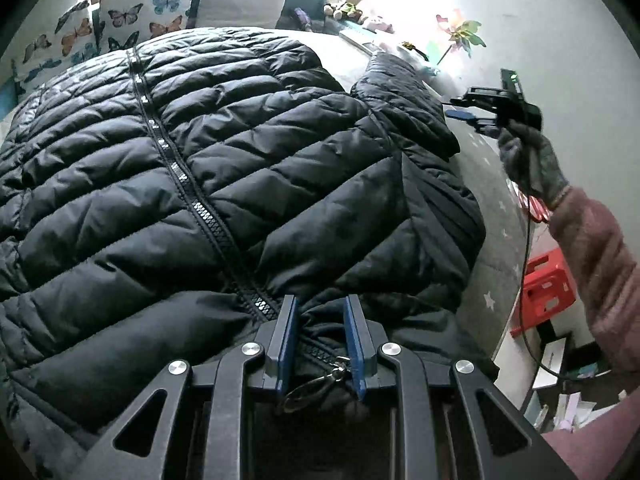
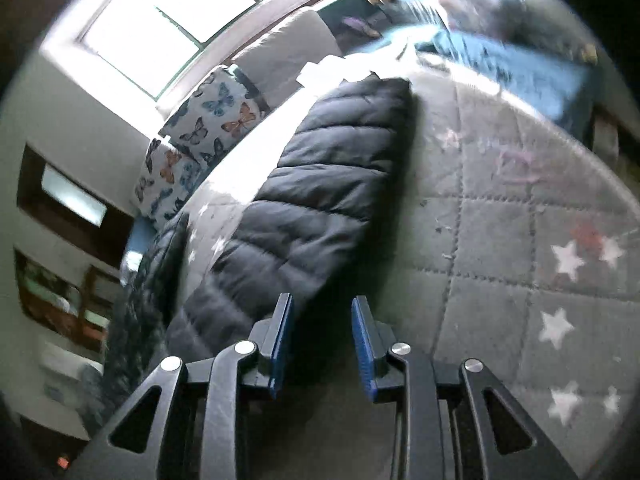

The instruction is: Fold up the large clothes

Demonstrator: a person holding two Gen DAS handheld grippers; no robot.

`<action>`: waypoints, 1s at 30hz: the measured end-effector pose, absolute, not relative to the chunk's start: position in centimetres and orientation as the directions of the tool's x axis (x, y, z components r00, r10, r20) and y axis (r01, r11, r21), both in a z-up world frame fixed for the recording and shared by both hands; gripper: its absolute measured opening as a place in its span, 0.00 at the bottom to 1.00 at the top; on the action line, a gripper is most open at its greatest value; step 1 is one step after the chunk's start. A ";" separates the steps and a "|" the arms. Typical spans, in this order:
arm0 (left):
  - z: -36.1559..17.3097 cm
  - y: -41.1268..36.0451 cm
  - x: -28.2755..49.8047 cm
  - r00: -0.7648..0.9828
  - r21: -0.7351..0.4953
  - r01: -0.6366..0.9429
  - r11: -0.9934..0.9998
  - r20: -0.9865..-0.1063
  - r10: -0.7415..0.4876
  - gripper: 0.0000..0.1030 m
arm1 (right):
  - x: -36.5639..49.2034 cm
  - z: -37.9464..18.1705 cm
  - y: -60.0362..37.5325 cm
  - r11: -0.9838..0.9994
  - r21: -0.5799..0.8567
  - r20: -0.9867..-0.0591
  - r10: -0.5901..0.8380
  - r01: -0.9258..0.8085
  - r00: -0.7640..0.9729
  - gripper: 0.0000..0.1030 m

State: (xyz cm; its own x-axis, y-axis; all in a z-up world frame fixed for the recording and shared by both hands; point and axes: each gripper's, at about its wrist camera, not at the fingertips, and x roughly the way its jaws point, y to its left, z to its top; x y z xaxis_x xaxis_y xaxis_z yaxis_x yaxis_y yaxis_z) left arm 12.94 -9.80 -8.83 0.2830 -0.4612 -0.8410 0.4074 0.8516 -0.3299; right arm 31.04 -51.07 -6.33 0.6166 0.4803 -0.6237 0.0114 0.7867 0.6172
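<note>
A black quilted puffer jacket (image 1: 240, 152) lies front up on the bed, its zipper (image 1: 208, 216) closed. My left gripper (image 1: 320, 312) is shut on the bunched fabric at the near end of the zipper, and the ring pull hangs between the pads. One sleeve (image 1: 404, 96) stretches out to the right over the quilt. A gloved hand (image 1: 528, 160) holds my right gripper (image 1: 454, 108) in the air beside that sleeve. In the right wrist view the sleeve (image 2: 328, 168) lies ahead and left of my right gripper (image 2: 322, 308), which is open with nothing between its pads.
A grey quilt with white stars (image 2: 500, 220) covers the bed. Butterfly pillows (image 1: 132, 12) and a plain cushion stand at its head under a window. Soft toys and a pinwheel (image 1: 460, 36) sit at the far right. A red crate (image 1: 544, 280) is on the floor beside the bed.
</note>
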 end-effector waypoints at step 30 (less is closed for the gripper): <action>-7.8 -7.6 12.5 0.304 -0.375 0.372 0.849 -0.815 -0.493 0.26 | 27.0 9.8 -47.7 0.678 0.614 -0.226 0.642 -0.405 0.733 0.12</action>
